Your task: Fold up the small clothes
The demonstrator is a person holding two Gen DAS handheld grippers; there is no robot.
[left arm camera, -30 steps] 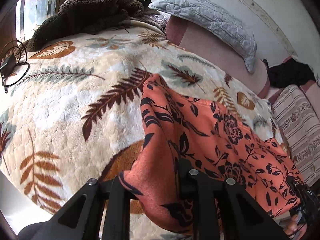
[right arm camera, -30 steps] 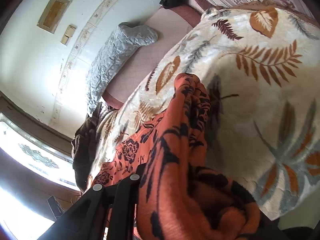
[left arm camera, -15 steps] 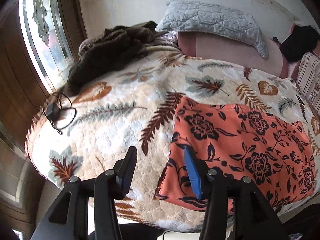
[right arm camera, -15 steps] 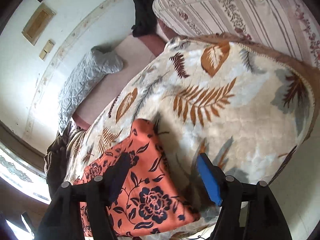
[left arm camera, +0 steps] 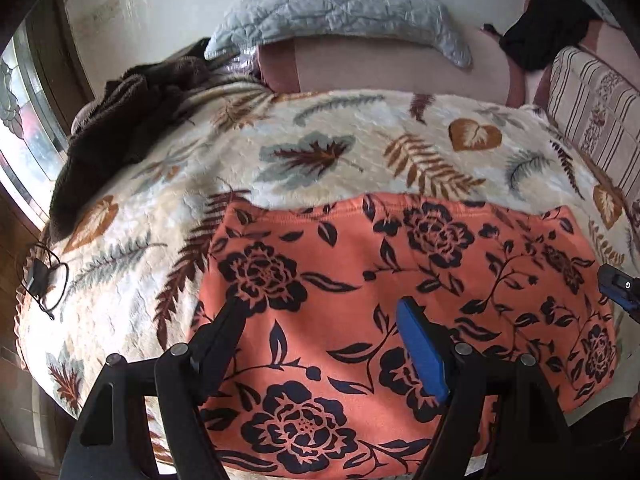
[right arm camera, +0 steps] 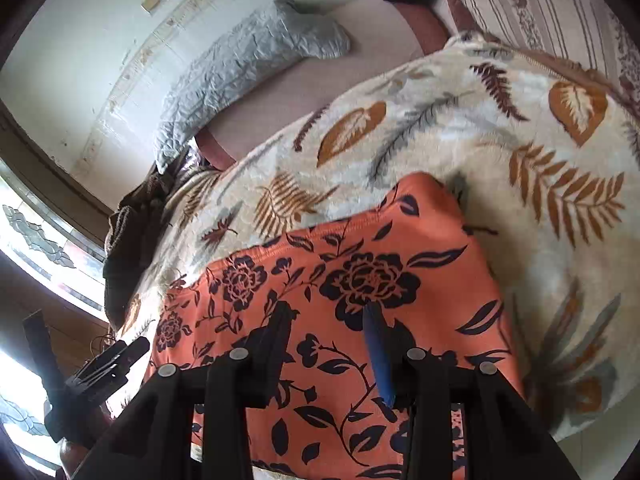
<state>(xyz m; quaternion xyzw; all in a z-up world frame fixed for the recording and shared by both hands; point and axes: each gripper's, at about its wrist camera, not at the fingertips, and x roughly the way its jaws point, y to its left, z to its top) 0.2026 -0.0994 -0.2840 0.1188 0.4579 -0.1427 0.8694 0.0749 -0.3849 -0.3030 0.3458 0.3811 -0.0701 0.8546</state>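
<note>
Now | orange floral garment (left arm camera: 400, 280) flat | left fingers (left arm camera: 320, 332) widening, empty | right fingers (right arm camera: 332, 332) narrowing, empty | writing: unseen

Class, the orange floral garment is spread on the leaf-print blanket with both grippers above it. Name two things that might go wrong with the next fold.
1. The orange garment reaches the near edge of the blanket; a tug toward the person may drag it off.
2. The left gripper and right gripper are open above the plush blanket, so a deep pinch might catch the blanket too.
</note>
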